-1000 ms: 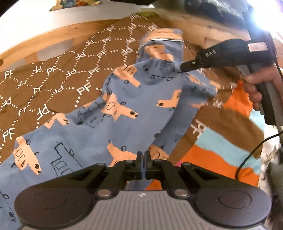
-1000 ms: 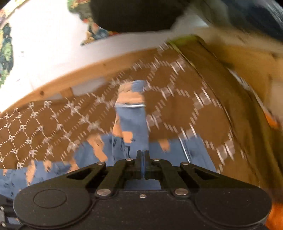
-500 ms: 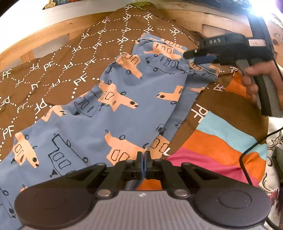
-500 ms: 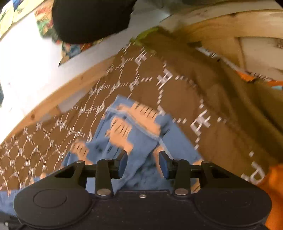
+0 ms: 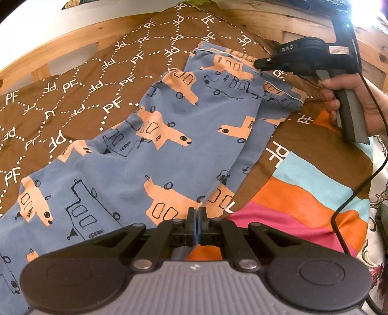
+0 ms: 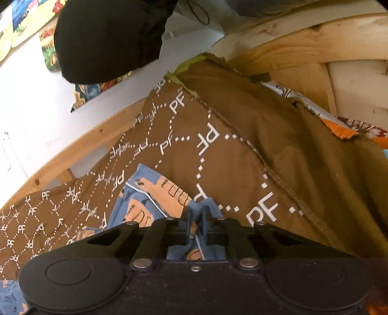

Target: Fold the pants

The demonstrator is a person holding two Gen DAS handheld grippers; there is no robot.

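Observation:
Blue pants (image 5: 169, 150) printed with orange vehicles lie flat and slanted across a brown blanket (image 5: 84, 97). My left gripper (image 5: 196, 213) is shut on the near edge of the pants, where they meet the striped cloth. At the far end a hand (image 5: 359, 97) holds my right gripper (image 5: 258, 64) with its tip on the white-piped hem. In the right wrist view the right gripper (image 6: 197, 213) has its jaws closing, with a bunch of the blue pants (image 6: 145, 210) pinched between them.
The blanket has an orange, pink and light-blue striped part (image 5: 303, 193) on the right. A wooden bed frame (image 5: 291, 17) runs behind it. A black cable (image 5: 359, 189) trails from the right gripper. A dark black cloth (image 6: 109, 36) hangs above the far corner.
The far end of the pants came down from a raised fold to lie flat. The right gripper opened, moved to the hem and closed on it again. The left gripper stayed put.

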